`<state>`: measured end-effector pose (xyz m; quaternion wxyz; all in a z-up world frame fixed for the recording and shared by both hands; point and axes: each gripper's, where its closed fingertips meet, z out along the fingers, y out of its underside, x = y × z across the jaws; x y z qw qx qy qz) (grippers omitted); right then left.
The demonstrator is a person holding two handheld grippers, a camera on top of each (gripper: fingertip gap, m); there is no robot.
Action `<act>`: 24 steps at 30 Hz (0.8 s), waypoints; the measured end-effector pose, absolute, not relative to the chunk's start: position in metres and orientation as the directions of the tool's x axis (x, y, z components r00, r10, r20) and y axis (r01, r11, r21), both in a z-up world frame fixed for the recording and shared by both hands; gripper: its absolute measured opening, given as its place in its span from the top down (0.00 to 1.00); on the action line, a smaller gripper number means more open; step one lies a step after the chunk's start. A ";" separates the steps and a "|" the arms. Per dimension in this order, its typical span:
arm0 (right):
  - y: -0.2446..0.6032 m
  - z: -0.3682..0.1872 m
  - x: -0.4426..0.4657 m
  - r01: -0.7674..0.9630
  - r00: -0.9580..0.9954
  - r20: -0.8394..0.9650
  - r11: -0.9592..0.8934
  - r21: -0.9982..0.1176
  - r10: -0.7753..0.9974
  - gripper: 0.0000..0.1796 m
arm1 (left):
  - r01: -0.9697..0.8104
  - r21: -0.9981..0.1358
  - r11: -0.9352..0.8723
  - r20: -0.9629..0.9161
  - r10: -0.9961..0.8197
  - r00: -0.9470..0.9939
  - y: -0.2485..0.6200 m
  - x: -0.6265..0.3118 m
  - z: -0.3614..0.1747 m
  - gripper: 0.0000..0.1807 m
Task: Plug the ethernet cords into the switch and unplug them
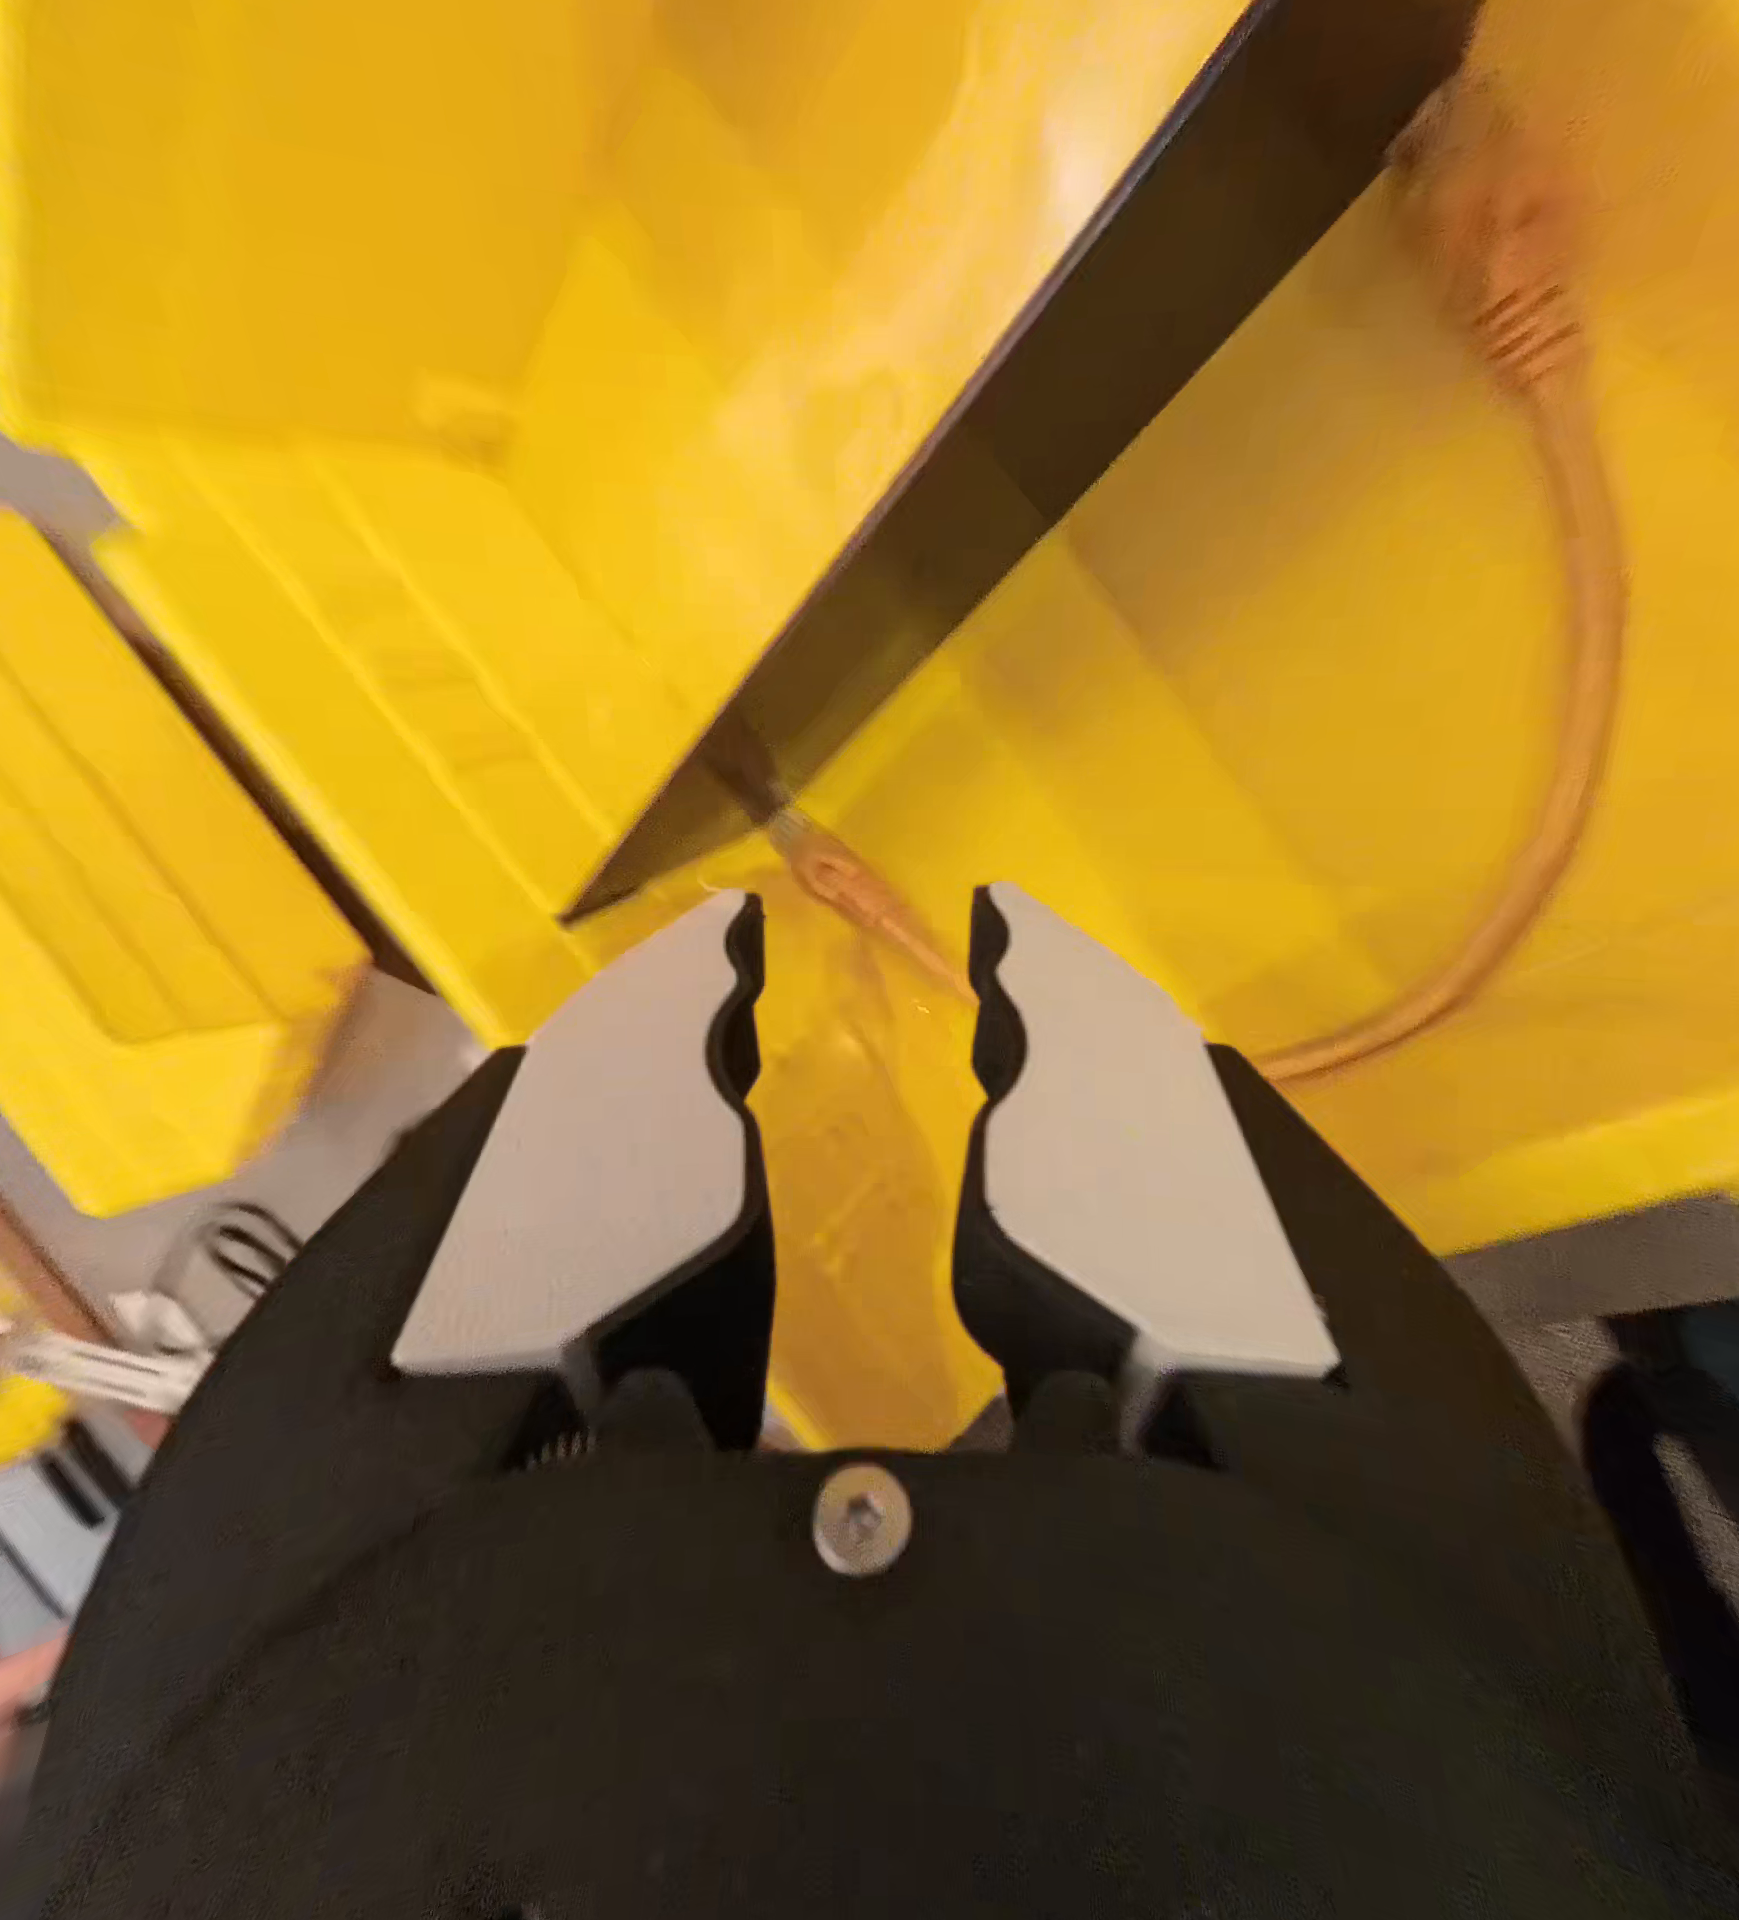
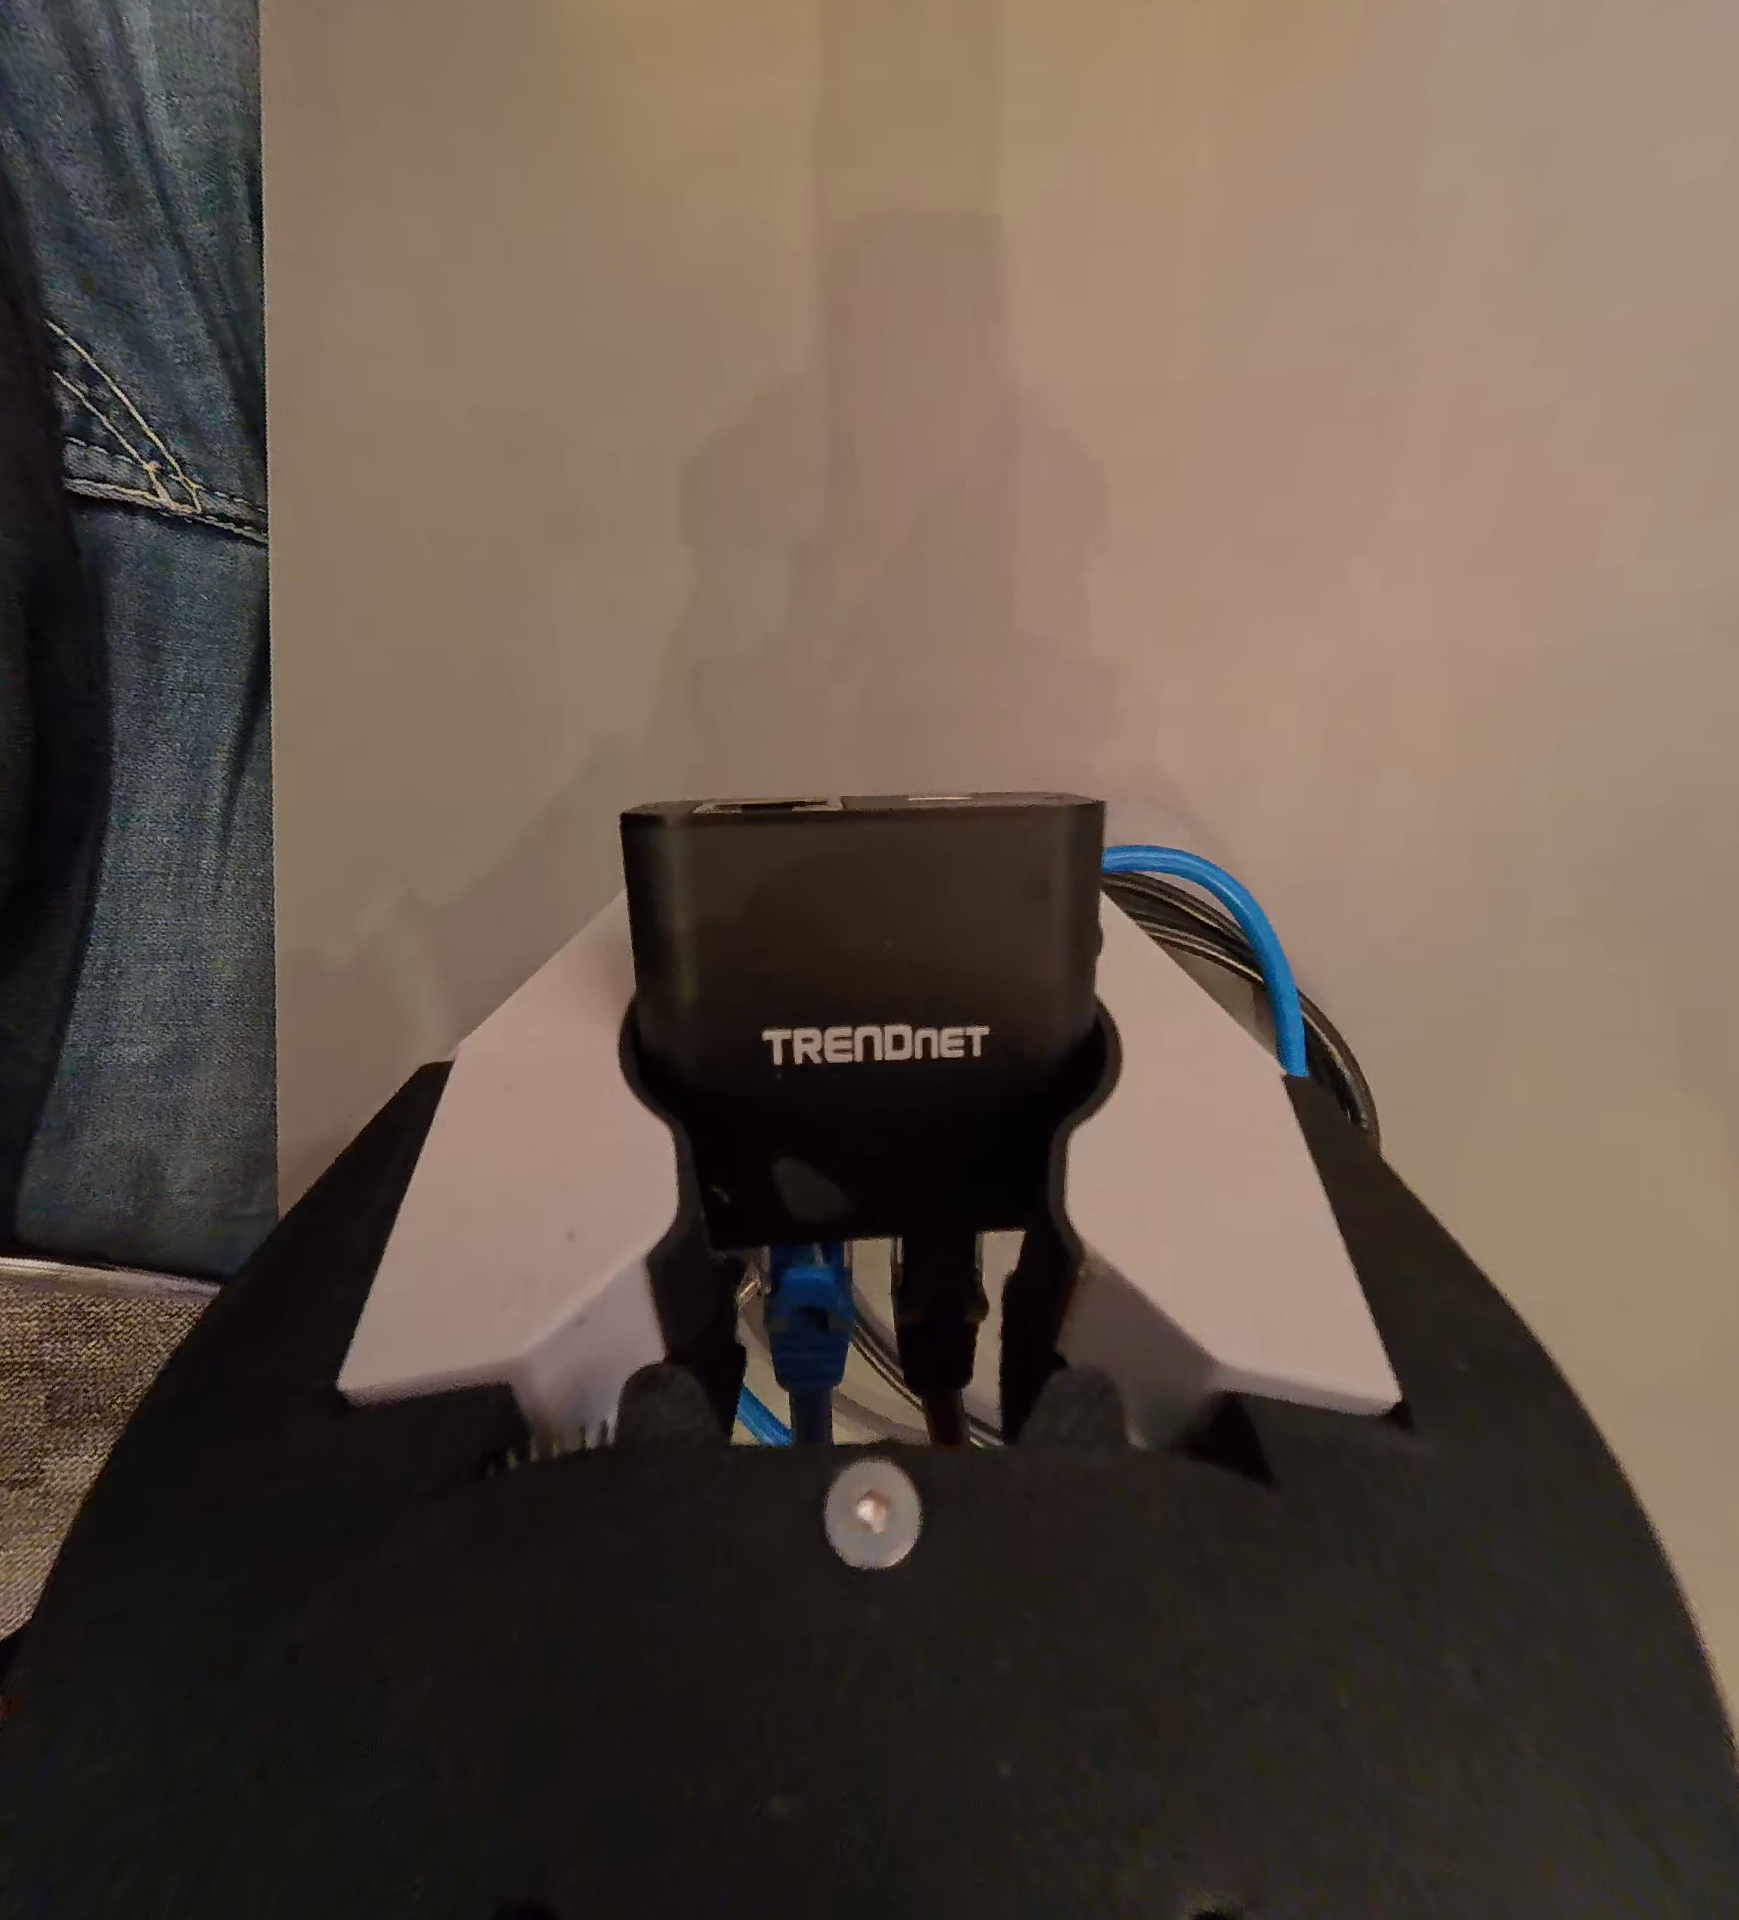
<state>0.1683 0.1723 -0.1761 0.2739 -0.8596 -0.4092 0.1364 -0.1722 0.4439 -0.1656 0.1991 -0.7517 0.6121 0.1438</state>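
Right hand-held gripper (image 2: 870,1049) clamped on switch (image 2: 860,935): rigid, light. Left hand-held gripper (image 1: 867,997) narrowly parted, empty; yellow cord (image 1: 1530,831) limp, best gripped at plug boot (image 1: 1525,322).

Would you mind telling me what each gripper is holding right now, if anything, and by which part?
The right gripper holds the black switch by its two side walls, near the cabled end. The left gripper is open and holds nothing.

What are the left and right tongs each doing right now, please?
Left tongs: open, holding nothing.
Right tongs: closed on the black switch.
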 end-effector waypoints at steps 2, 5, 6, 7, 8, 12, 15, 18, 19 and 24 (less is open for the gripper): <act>0.173 -0.175 0.168 0.626 0.628 -0.007 -0.510 -0.589 0.779 0.59 | -0.960 -0.076 -0.271 -0.404 -0.872 0.278 0.440 -0.184 -0.189 0.77; 0.174 -0.174 0.167 0.620 0.626 -0.003 -0.501 -0.603 0.779 0.59 | -0.929 -0.022 -0.370 -0.372 -0.859 0.352 0.442 -0.191 -0.214 0.80; 0.174 -0.173 0.167 0.619 0.626 -0.002 -0.498 -0.607 0.780 0.59 | -0.906 0.009 -0.424 -0.341 -0.853 0.395 0.440 -0.195 -0.222 0.83; 0.174 -0.173 0.167 0.617 0.625 0.000 -0.495 -0.611 0.780 0.59 | -0.882 0.048 -0.469 -0.324 -0.842 0.431 0.439 -0.200 -0.226 0.86; 0.173 -0.173 0.167 0.616 0.625 0.001 -0.492 -0.615 0.781 0.59 | -0.866 0.039 -0.498 -0.343 -0.821 0.456 0.446 -0.202 -0.225 0.85; 0.173 -0.170 0.168 0.605 0.628 0.005 -0.484 -0.632 0.778 0.59 | -0.819 0.044 -0.573 -0.349 -0.777 0.525 0.449 -0.210 -0.224 0.79; 0.173 -0.169 0.169 0.602 0.627 0.006 -0.480 -0.639 0.779 0.59 | -0.792 0.024 -0.609 -0.291 -0.763 0.578 0.444 -0.208 -0.227 0.86; 0.174 -0.168 0.168 0.602 0.626 0.010 -0.476 -0.641 0.779 0.59 | -0.765 -0.014 -0.644 -0.222 -0.744 0.630 0.445 -0.205 -0.229 0.90; 0.175 -0.167 0.168 0.602 0.627 0.011 -0.475 -0.642 0.779 0.59 | -0.758 -0.019 -0.651 -0.219 -0.737 0.639 0.446 -0.207 -0.229 0.91; 0.175 -0.164 0.169 0.596 0.631 0.019 -0.469 -0.652 0.775 0.59 | -0.808 0.002 -0.590 -0.267 -0.779 0.568 0.451 -0.214 -0.230 0.97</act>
